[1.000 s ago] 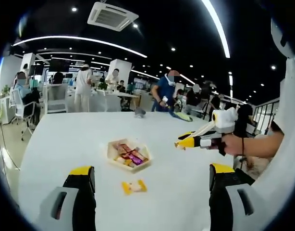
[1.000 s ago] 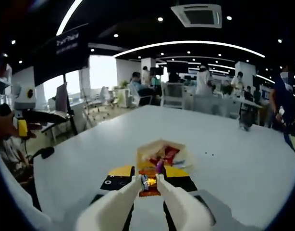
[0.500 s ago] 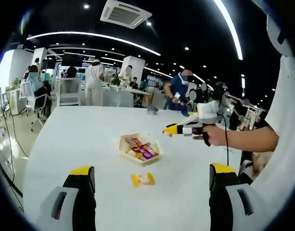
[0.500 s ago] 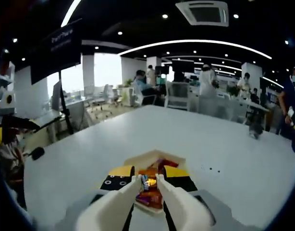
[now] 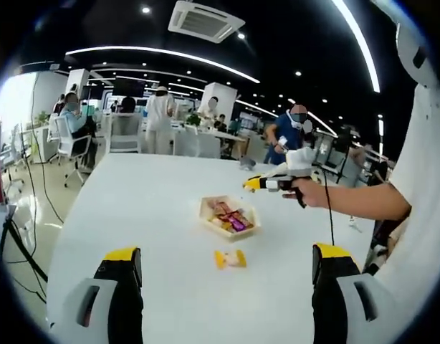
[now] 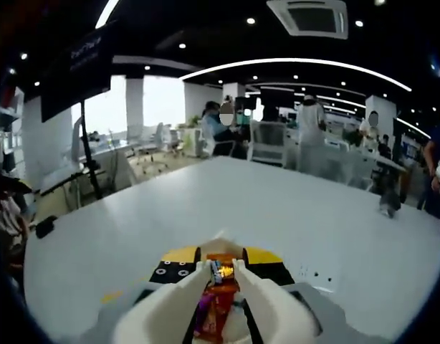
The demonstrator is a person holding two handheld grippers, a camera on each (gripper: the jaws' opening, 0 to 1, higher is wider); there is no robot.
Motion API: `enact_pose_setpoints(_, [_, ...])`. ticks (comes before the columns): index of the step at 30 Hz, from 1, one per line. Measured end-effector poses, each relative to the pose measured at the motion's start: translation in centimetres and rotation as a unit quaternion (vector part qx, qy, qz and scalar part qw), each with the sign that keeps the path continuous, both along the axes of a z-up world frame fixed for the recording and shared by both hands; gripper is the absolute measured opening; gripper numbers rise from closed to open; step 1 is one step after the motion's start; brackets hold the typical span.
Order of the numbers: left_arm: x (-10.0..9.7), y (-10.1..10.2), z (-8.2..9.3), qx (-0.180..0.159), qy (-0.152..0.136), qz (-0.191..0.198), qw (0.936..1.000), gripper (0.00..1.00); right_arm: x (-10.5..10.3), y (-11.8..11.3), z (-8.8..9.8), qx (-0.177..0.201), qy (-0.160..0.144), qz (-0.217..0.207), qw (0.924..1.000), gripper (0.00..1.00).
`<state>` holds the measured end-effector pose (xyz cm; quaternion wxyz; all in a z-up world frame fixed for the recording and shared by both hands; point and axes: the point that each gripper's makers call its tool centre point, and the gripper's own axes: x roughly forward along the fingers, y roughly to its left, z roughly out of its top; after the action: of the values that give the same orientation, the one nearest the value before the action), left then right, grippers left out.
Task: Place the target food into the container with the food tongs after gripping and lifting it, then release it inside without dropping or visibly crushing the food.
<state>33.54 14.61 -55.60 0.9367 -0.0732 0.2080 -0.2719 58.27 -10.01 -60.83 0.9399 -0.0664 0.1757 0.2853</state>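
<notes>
Nearing tray (image 6: 220, 315) now, snack (image 6: 218, 272) w/ R gripper (image 6: 221, 271)

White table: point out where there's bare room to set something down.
The table is bare left of the tray and along the far edge behind it. Crowded spots: the tray full of snacks, the loose yellow packet in front of it, and the right gripper hovering above.

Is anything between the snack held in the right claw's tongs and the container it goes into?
Nothing visible. The right claw holds the tongs with the snack directly over the container, which shows just beneath.
</notes>
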Motion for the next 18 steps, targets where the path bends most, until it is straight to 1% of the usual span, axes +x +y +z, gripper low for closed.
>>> enact_pose_setpoints(2, [-0.1,0.3,0.1,-0.001,-0.001,0.003,1.0,0.99,-0.1,0.4,-0.2,-0.002,0.004,0.013,0.9999,0.26])
enact_pose_setpoints(3, [-0.2,0.5,0.2,-0.001,-0.002,0.006,1.0,0.99,-0.1,0.3,-0.3,0.0,0.011,0.007,0.9999,0.27])
enact_pose_setpoints(7, [-0.1,0.7,0.3,-0.002,-0.005,0.01,0.9999,0.99,-0.6,0.1,-0.3,0.001,0.015,0.005,0.9999,0.27])
enact_pose_setpoints(10, [-0.1,0.5,0.5,-0.005,-0.009,0.008,0.9999,0.99,-1.4,-0.3,0.0,0.011,0.02,0.0,0.9997,0.28])
enact_pose_setpoints(13, [-0.2,0.2,0.7,-0.006,-0.013,0.003,0.9999,0.99,-2.1,-0.7,0.1,0.002,0.018,-0.004,0.9998,0.28])
enact_pose_setpoints(16, [-0.5,-0.2,1.0,-0.009,-0.018,-0.001,0.9998,0.99,-2.8,-1.1,0.5,0.009,0.02,-0.009,0.9997,0.28])
enact_pose_setpoints(18, [-0.6,-0.2,1.1,-0.009,-0.02,-0.003,0.9998,0.99,-3.3,-1.4,0.6,0.003,0.018,-0.012,0.9998,0.28])
